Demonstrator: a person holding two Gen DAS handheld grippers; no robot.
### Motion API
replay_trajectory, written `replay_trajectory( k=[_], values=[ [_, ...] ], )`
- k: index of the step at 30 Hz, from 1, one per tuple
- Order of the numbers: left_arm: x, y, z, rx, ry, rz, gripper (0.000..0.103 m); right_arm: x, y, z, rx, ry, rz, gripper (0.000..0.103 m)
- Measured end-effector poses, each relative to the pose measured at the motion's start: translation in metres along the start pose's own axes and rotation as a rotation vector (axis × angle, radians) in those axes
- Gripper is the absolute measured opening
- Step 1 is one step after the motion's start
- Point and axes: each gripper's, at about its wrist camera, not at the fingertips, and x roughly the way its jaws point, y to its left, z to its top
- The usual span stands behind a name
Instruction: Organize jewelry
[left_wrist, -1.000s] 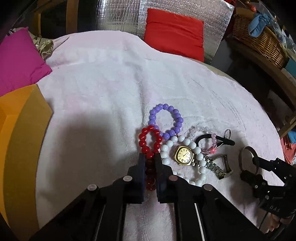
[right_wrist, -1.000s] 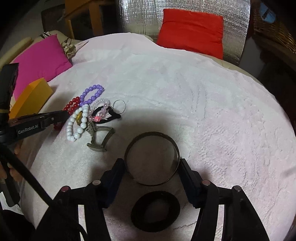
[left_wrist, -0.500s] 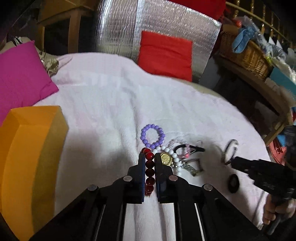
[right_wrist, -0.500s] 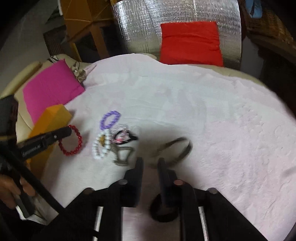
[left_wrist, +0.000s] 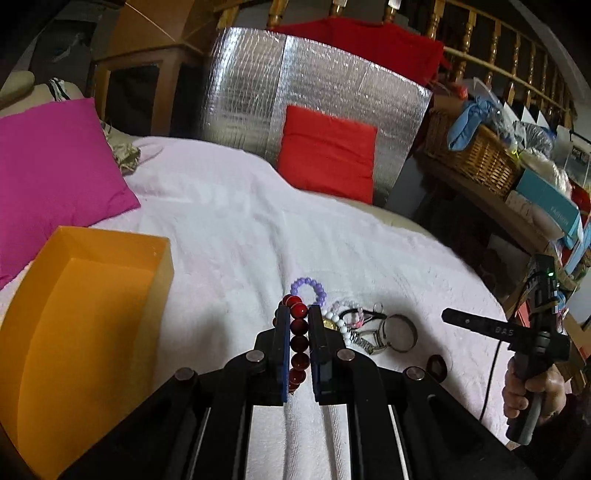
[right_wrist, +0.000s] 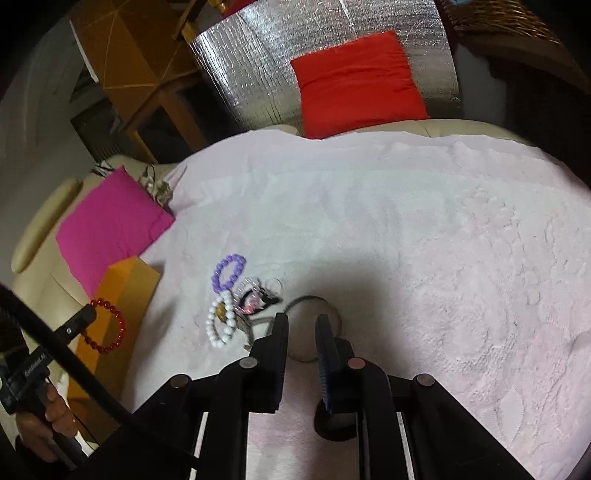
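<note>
My left gripper (left_wrist: 298, 314) is shut on a red bead bracelet (left_wrist: 298, 338) and holds it above the white cloth; the bracelet also shows hanging in the right wrist view (right_wrist: 107, 326), beside the open orange box (left_wrist: 85, 310). On the cloth lie a purple bracelet (right_wrist: 228, 271), a white bead bracelet (right_wrist: 221, 325) with a gold watch (left_wrist: 364, 341), a pink one and a metal bangle (left_wrist: 400, 330). My right gripper (right_wrist: 301, 321) is raised above the bangle (right_wrist: 314, 326), jaws nearly closed with a narrow gap and nothing between them. A black ring (right_wrist: 334, 424) lies under it.
A magenta cushion (left_wrist: 51, 162) lies behind the orange box. A red cushion (left_wrist: 327, 151) leans on silver foil at the back. A wicker basket (left_wrist: 476, 155) and boxes stand on a shelf to the right. The white cloth (right_wrist: 424, 240) spreads wide to the right.
My left gripper lifted the red bracelet off the cloth and drew back toward the orange box. My right gripper closed from wide open around the bangle and rose; the bangle stays on the cloth.
</note>
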Motion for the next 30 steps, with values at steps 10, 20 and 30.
replay_trajectory(
  k=[10, 20, 30],
  values=[
    [0.002, 0.013, -0.008, 0.007, 0.028, 0.042, 0.010, 0.046, 0.015, -0.008, -0.108, 0.122, -0.134, 0.091],
    [0.003, 0.018, -0.008, 0.005, 0.033, 0.051, 0.010, 0.087, 0.025, -0.026, -0.309, 0.158, -0.284, 0.082],
    [-0.011, 0.029, -0.005, -0.031, -0.009, 0.060, 0.010, 0.068, 0.026, -0.016, -0.284, 0.103, -0.289, 0.061]
  ],
)
